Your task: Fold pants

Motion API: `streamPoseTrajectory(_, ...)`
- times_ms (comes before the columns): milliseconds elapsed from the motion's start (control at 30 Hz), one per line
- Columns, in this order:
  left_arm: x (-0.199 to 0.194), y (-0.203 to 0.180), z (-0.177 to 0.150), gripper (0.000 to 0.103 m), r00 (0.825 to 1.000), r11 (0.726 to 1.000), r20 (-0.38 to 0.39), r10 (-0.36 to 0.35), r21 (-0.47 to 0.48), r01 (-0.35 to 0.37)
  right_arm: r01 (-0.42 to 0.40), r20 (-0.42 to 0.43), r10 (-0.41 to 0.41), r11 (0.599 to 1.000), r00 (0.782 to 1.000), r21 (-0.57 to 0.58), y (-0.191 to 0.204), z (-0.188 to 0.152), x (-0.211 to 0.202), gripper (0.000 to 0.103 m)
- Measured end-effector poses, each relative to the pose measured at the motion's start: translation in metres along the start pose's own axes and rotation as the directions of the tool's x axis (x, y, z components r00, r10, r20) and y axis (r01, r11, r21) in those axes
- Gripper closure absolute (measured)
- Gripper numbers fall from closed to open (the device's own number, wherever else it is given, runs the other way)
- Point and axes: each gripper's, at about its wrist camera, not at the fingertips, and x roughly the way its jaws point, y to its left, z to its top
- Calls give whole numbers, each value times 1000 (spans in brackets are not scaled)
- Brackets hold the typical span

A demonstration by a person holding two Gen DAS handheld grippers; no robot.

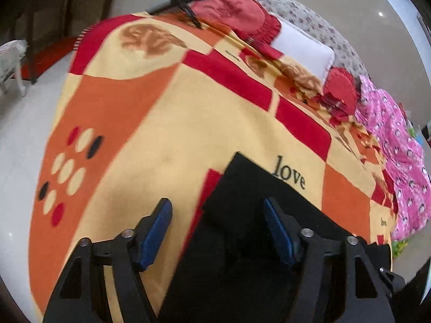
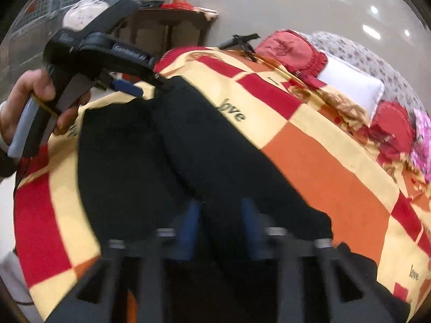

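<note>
Black pants [image 2: 150,156] lie lengthwise on a bed under a yellow, orange and red blanket [image 2: 323,167]. My right gripper [image 2: 221,226] is blurred at the near end of the pants. Its blue pads stand close together with a ridge of black cloth filling the gap. My left gripper [image 1: 218,215] is open over a squared corner of the pants [image 1: 242,188], one finger over the cloth and the other over the bare blanket [image 1: 161,113]. The right wrist view shows a hand [image 2: 35,91] holding the left gripper [image 2: 145,86] at the pants' far end.
Two red cushions [image 1: 237,10] and a white pillow [image 1: 304,48] lie along the far side of the bed, with a pink quilt [image 1: 398,150] beside them. A black tripod-like stand [image 1: 186,2] rests at the blanket's far corner. A dark wooden table [image 2: 167,27] stands on the pale floor.
</note>
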Motion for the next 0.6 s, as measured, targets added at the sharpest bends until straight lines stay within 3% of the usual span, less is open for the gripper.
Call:
streamPoseTrajectory(33, -1, -1, 0, 82, 1000, 1000, -12, -16, 13, 17, -43, 9, 42, 998, 999, 55, -10, 2, -1, 93)
streamPoseTrajectory(67, -5, -4, 0, 90, 1000, 999, -20, -16, 29, 16, -73, 11, 73, 993, 997, 94, -17, 3, -2, 94)
streamPoseTrajectory(200, -37, -16, 7, 94, 997, 995, 38, -69, 69, 66, -202, 67, 192, 957, 979, 208, -37, 6, -25, 98)
streamPoseTrajectory(367, -119, -7, -26, 94, 982, 985, 126, -141, 114, 127, -280, 120, 259, 937, 958, 211, -34, 4, -70, 98)
streamPoseTrajectory(467, -139, 10, -57, 93, 987, 989, 116, -107, 117, 93, -312, 106, 296, 931, 949, 188, -15, -9, -84, 98)
streamPoseTrajectory(600, -125, 39, -103, 93, 998, 995, 49, 31, 92, -36, -328, 51, 325, 919, 944, 219, 4, -31, -62, 97)
